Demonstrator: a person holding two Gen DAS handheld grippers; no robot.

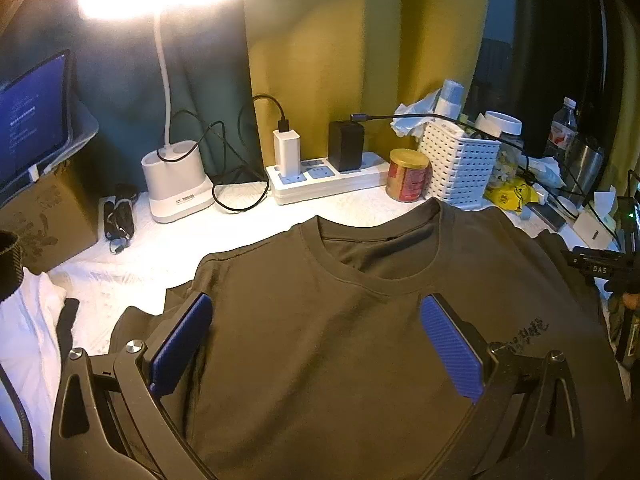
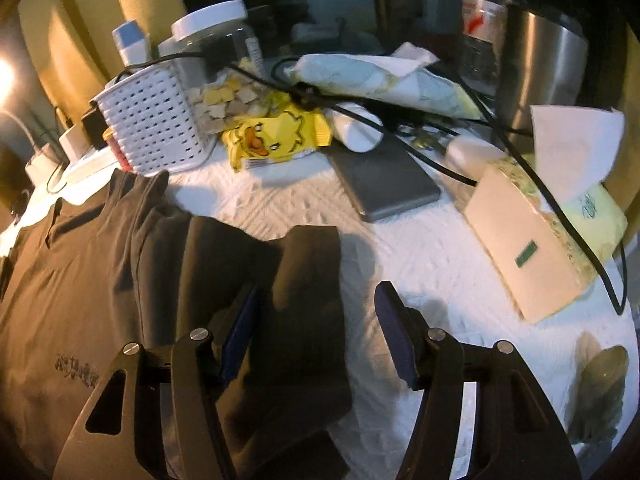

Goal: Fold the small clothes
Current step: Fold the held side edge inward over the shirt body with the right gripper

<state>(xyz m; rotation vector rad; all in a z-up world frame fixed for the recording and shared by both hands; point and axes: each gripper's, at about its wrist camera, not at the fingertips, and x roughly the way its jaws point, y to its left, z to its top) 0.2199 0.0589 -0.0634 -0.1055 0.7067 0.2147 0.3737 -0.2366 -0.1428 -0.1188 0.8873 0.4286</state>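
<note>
White quilted tabletop [image 2: 304, 208], dark T-shirt [image 1: 340, 340], power strip [image 1: 328, 182], tissue box [image 2: 532, 248]

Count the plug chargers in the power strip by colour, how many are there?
White block charger plugged into the white power strip: 1
Black block charger: 1
Total: 2

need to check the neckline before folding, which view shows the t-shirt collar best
The left wrist view: the collar of the dark t-shirt sits near centre, its whole round neckline lit and unobstructed. The right wrist view catches only a sliver of the collar at its left edge, foreshortened and dim.
</note>
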